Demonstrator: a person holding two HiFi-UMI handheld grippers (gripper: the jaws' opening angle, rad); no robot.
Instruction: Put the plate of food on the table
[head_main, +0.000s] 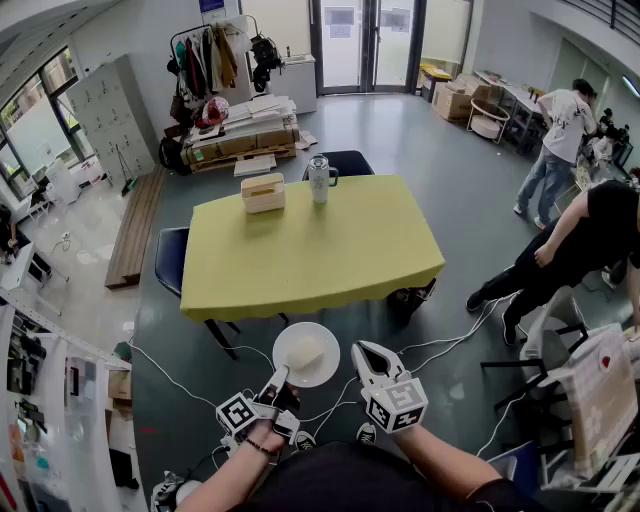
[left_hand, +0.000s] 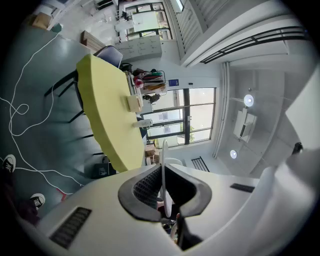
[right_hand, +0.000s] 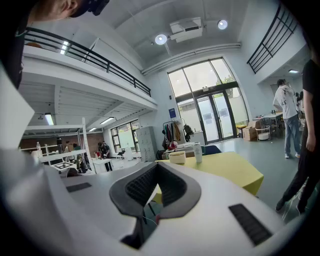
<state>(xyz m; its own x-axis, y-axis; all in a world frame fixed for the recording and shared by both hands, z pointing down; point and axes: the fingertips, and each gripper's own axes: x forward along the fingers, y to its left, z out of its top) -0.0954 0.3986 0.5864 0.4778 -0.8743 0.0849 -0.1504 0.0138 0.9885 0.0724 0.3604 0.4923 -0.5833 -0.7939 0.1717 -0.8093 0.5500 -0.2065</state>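
Yellow cloth: it covers the table (head_main: 310, 250), and the near half of the top is bare.
Plate: the white plate (head_main: 306, 354) is in the air, short of the table's near edge and over the grey floor. It is not on the table yet.
Food: a pale lump (head_main: 305, 352) sits about the middle of the plate. What it is cannot be told.
Left gripper: the left gripper (head_main: 279, 377) is clamped on the plate's rim, on the side away from the table. Its own view shows the rim edge-on between the ribbed pads (left_hand: 145, 187).
Right gripper: the right gripper (head_main: 362, 351) hangs just beside the plate, also short of the table's near edge. Its jaws are together with nothing between them.
Far side of the table: a wooden box (head_main: 263, 192) and a metal cup (head_main: 319, 178) stand near the far edge, well apart from any likely landing spot.
Step in hand: carrying the plate toward the table, by the look of it. The setting-down is not yet done.
Doing it well: only one rim is gripped, so the plate wants to droop on the table side.
- It should be held level and brought above the near edge before it goes forward.
- It should then come down flat on the bare near half.
- The jaws should part only once the base rests on the cloth.
- The free gripper could steady the opposite rim from below.
Risk: a tilt would likely send the food sliding, and clipping the table's edge could twist the plate in the pads.
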